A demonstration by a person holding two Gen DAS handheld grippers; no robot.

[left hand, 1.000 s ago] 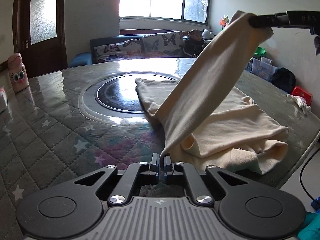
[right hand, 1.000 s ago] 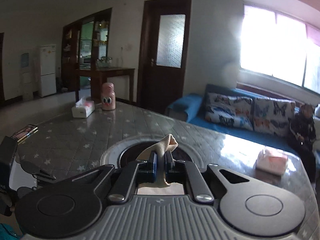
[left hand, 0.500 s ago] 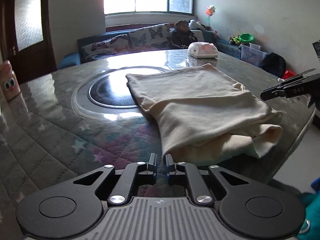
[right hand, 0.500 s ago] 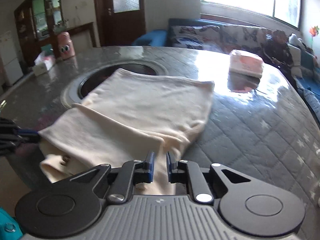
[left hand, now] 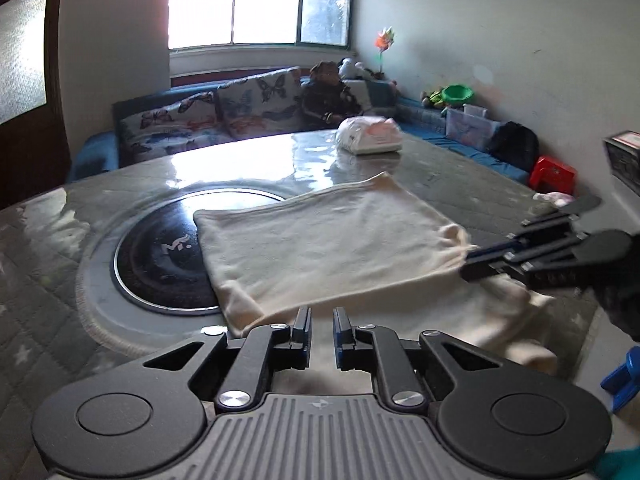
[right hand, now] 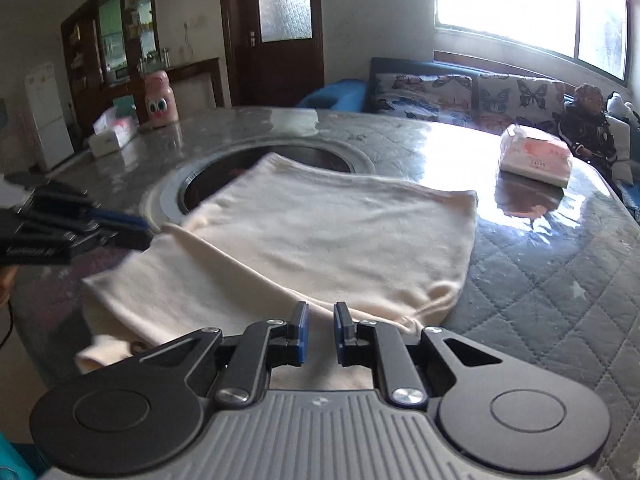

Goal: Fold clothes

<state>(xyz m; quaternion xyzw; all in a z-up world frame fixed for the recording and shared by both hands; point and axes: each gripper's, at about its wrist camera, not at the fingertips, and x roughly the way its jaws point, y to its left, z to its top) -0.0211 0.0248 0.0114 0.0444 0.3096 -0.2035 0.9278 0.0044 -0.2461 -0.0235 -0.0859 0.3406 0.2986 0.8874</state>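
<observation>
A cream garment [left hand: 328, 248] lies folded on the round quilted table [left hand: 48, 264], its top layer flat and smooth. My left gripper [left hand: 322, 328] hovers at the near left edge of the top layer, jaws a narrow gap apart, with nothing pinched. In the right wrist view the same garment [right hand: 320, 232] spreads ahead, with a rumpled lower layer at the near left. My right gripper [right hand: 320, 328] stands over its near edge, slightly open and holding nothing. Each gripper shows in the other's view: the right gripper [left hand: 466, 264] at the cloth's right corner, the left gripper [right hand: 148, 236] at its left edge.
A black round hotplate [left hand: 160, 256] is set into the table's middle, partly under the cloth. A pack of tissues [right hand: 536, 156] lies at the far side. A pink bottle [right hand: 160, 98] and a tissue box [right hand: 114, 136] stand far left. A sofa lines the wall.
A second ago both grippers were shut on the cloth, the right one holding it high. The lifted layer now lies flat over the rest, and both jaws have let go and parted slightly.
</observation>
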